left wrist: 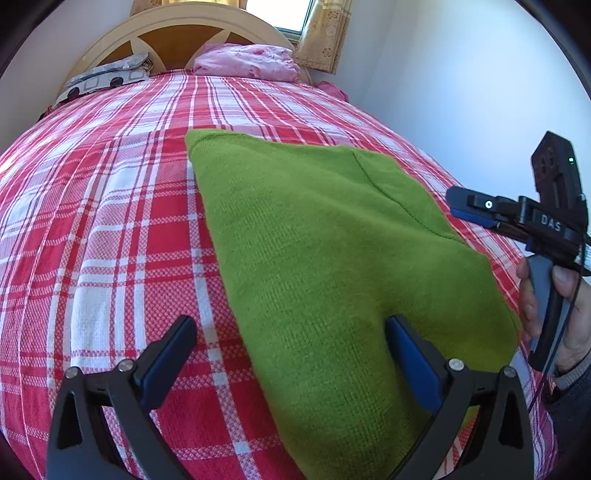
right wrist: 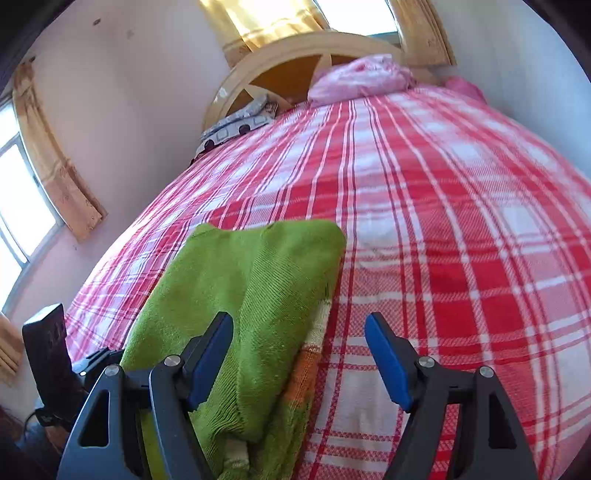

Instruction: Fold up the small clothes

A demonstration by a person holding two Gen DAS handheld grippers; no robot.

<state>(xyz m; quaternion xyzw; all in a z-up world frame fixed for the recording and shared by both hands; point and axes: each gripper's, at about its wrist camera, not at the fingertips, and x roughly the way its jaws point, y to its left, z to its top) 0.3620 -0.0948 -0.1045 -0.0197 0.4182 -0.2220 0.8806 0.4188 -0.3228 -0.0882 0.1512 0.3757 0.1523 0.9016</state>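
1. On the red-and-white checked bedspread (left wrist: 110, 229) lies a folded green sweater (left wrist: 325, 258), flat, nearer the foot of the bed.
2. Left gripper (left wrist: 291, 354) hangs above the sweater's near end with its jaws spread wide and nothing between them.
3. Right gripper (right wrist: 299, 354) also stands wide open and holds nothing; the sweater's edge lies under its left finger (right wrist: 210, 354).
4. A hand (left wrist: 561, 314) at the right edge of the left view holds that gripper's handle.
5. Far off, a pink pillow (left wrist: 247, 61) rests by the headboard (left wrist: 177, 22).
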